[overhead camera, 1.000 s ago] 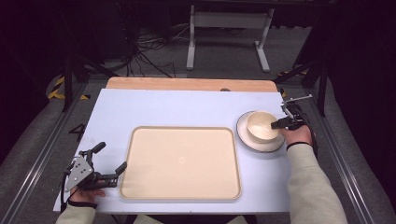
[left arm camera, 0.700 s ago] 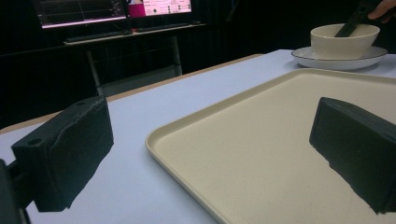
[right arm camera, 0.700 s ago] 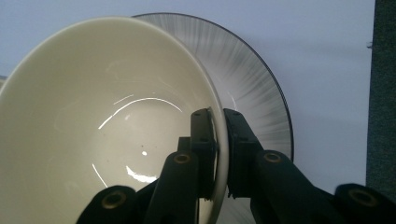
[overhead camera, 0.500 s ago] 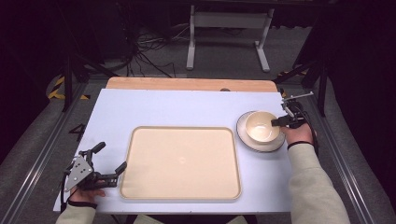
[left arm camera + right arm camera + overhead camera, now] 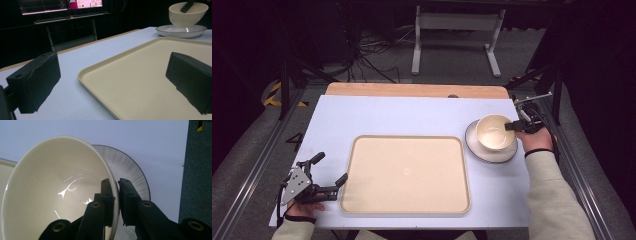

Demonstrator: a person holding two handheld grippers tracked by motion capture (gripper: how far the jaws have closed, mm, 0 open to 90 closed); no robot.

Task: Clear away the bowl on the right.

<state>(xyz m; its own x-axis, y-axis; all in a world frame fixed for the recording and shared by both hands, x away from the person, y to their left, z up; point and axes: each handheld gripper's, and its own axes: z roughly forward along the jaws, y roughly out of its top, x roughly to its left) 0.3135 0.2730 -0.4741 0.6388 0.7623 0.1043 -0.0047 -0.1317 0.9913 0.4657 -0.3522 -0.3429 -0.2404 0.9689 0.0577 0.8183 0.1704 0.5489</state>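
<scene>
A cream bowl (image 5: 493,132) hangs slightly above a white saucer-like plate (image 5: 482,152) at the table's right side, tilted a little. My right gripper (image 5: 512,125) is shut on the bowl's right rim, one jaw inside and one outside the wall (image 5: 115,195). From the left gripper view the bowl (image 5: 187,13) is seen lifted clear of the plate (image 5: 175,30). A large cream tray (image 5: 406,175) lies empty in the middle of the table. My left gripper (image 5: 331,172) rests at the tray's left front corner, jaws wide apart, holding nothing.
The table top is pale blue (image 5: 392,115) with a wooden strip (image 5: 412,90) along the far edge. Beyond it stand a white frame (image 5: 457,30) and floor cables (image 5: 367,55). Monitors (image 5: 60,5) glow on a desk in the left gripper view.
My right gripper has raised the bowl off the plate and tipped it slightly. The left gripper has stayed where it was.
</scene>
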